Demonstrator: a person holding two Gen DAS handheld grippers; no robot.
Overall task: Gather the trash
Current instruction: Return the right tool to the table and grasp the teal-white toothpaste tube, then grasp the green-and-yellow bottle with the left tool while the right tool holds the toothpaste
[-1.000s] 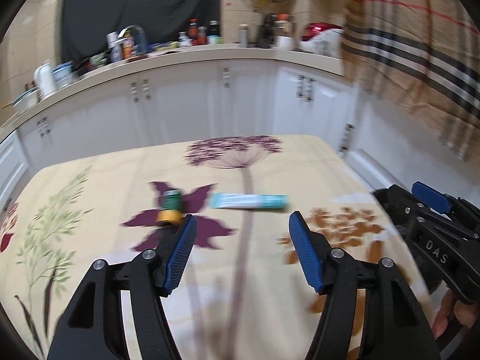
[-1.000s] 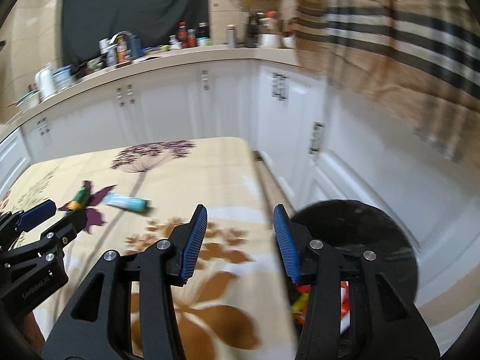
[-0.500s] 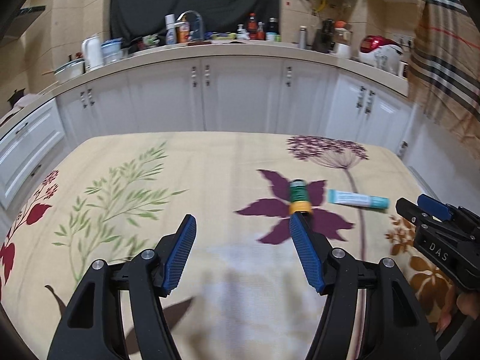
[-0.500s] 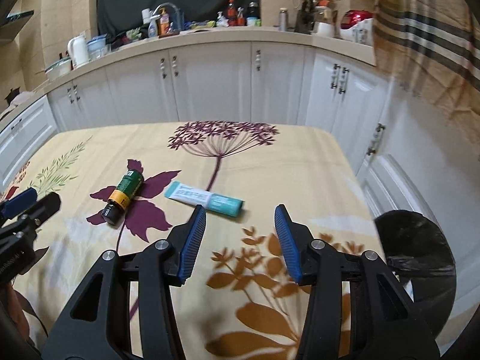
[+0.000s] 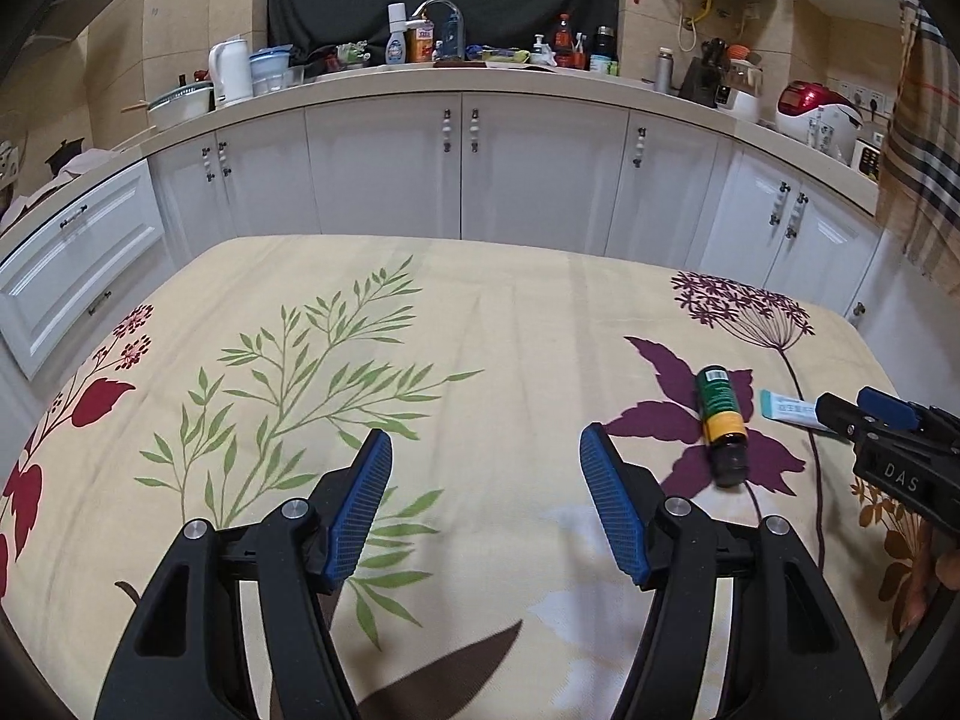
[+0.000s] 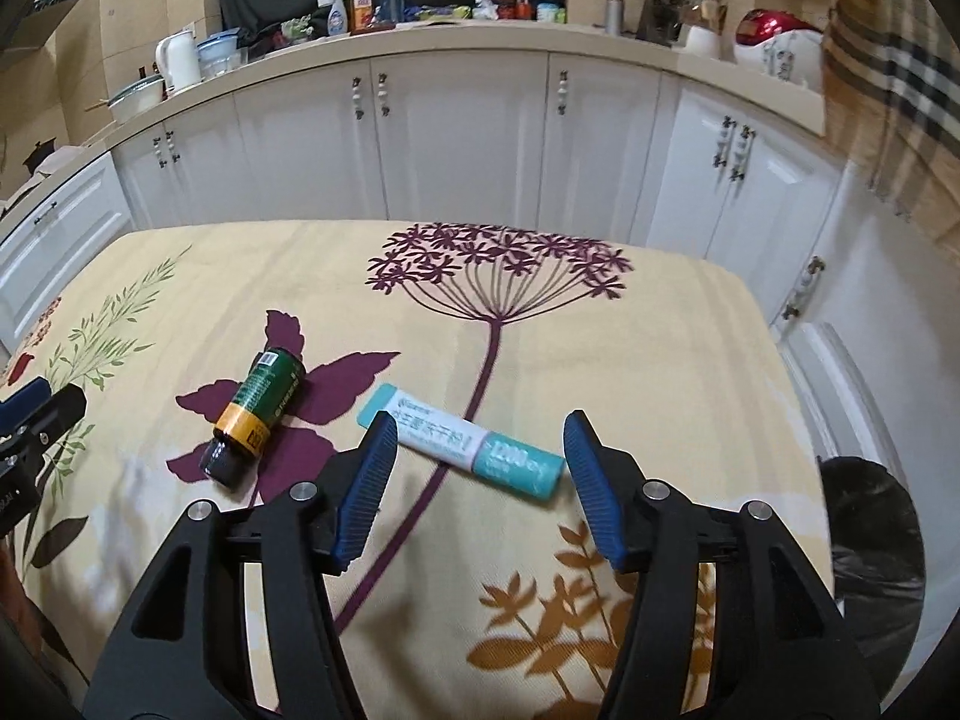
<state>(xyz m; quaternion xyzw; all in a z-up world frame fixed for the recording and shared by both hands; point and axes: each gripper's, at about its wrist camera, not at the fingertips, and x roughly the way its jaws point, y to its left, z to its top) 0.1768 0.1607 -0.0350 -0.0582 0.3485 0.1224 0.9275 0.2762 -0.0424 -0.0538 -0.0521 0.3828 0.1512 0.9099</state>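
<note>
Trash is lying on the bench point(image 6: 630, 360), which is wearing a cream cloth printed with flowers and leaves. Two pieces are showing: a small dark bottle point(image 6: 255, 417) with a green and orange label, resting on its side across a purple flower print, and a white and teal tube point(image 6: 462, 444), lying flat just to the right of the bottle and apart from it.

Right claw point(image 6: 480, 450) is hanging over the near end of the bench with its blue pads point(image 6: 363, 489) standing well apart; its jaws have just been opening. The tube is sitting in the gap between the fingertips as the right wrist view sees it, but the pads are not pressing on it and nothing is being gripped.

Left claw point(image 5: 486, 468) is hovering over bare cloth to the left of the bottle, its jaws also spread wide and holding nothing. In its view the right claw point(image 5: 888, 420) is poking in from the right edge, near the tube.

A black-lined bin point(image 6: 870, 546) is standing on the floor beside the bench's right edge. White cabinets point(image 6: 456, 138) under a cluttered countertop are running behind the bench.
</note>
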